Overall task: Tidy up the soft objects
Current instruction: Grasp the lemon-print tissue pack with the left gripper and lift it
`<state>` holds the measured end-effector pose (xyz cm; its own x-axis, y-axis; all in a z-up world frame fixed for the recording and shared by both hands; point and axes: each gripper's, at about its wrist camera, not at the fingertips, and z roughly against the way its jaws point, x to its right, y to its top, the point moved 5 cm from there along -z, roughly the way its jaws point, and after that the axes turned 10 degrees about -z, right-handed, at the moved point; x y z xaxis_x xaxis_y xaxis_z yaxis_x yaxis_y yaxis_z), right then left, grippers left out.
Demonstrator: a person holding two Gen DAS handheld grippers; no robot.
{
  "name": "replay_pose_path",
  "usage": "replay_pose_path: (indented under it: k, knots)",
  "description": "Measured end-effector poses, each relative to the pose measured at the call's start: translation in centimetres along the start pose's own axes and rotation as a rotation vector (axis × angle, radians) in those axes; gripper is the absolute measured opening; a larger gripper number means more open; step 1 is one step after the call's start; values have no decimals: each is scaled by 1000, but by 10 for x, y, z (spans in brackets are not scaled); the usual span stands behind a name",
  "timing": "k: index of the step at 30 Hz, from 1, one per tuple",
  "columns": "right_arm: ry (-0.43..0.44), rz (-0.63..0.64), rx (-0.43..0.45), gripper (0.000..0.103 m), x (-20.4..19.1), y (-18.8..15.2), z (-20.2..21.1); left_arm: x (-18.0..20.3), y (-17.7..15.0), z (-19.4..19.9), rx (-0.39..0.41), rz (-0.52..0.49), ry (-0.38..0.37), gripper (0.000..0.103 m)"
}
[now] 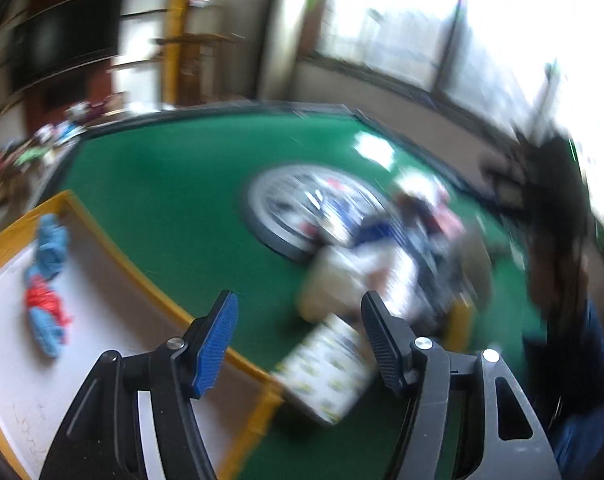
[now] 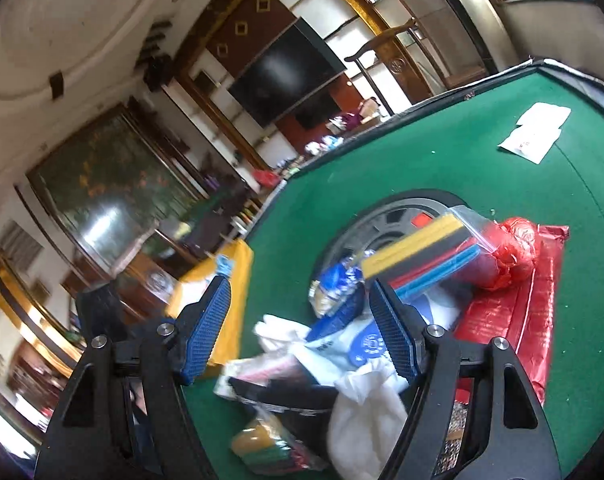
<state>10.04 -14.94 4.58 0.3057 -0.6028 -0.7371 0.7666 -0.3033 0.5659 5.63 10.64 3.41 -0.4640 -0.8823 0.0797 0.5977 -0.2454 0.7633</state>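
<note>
At far left of the left wrist view, a blue and red cloth bundle point(image 1: 46, 280) lies in the yellow-rimmed tray point(image 1: 134, 268) on the green bench point(image 1: 174, 184). The left tongs point(image 1: 298, 336) stand partly open, gripping nothing. Rightward, a blurred heap of soft goods point(image 1: 382, 256) sits mid-bench. The right tongs point(image 2: 300, 324) gape empty above white cloths point(image 2: 366, 412), bagged coloured sponges point(image 2: 430, 256) and a red bag point(image 2: 514, 248).

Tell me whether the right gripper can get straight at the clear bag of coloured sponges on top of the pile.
Probably yes. The right gripper is open and empty, and the bag of sponges lies on top of the pile, just beyond its fingertips, with nothing covering it.
</note>
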Motion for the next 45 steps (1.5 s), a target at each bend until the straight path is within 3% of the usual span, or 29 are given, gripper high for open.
replay_pose_path:
  k: [5, 7, 10, 15, 19, 23, 29, 30, 33, 37, 40, 45]
  knots:
    - [38, -17, -7, 73, -5, -1, 3, 52, -18, -29, -183, -221, -68, 64]
    - [48, -17, 2, 73, -6, -1, 7, 61, -26, -42, -268, -305, -42, 64]
    - [54, -23, 12, 73, -6, -1, 10, 60, -34, -51, -348, -341, -63, 67]
    - [57, -34, 8, 73, -1, -2, 6, 53, -36, -62, -406, -359, -44, 68]
    - [43, -43, 18, 73, 2, 0, 9, 56, -39, -65, -401, -356, 2, 67]
    - [49, -65, 21, 73, 4, 1, 14, 70, -45, -59, -365, -299, 54, 59]
    - [-40, -20, -24, 73, 7, -6, 19, 95, -70, -33, -341, -214, 157, 57]
    - [-56, -5, -34, 73, 8, -10, 20, 96, -74, -30, -307, -189, 183, 58]
    - [-95, 74, -76, 73, 5, -26, 26, 89, -78, -28, -288, -117, 159, 60]
    - [-51, 165, -103, 65, -1, -56, 44, 83, -83, -26, -265, -97, 149, 62]
    - [-179, 347, -84, 57, -9, -72, 47, 83, -78, -32, -266, -89, 145, 63]
    - [-255, 435, -79, 55, -7, -76, 29, 83, -76, -35, -267, -89, 146, 63]
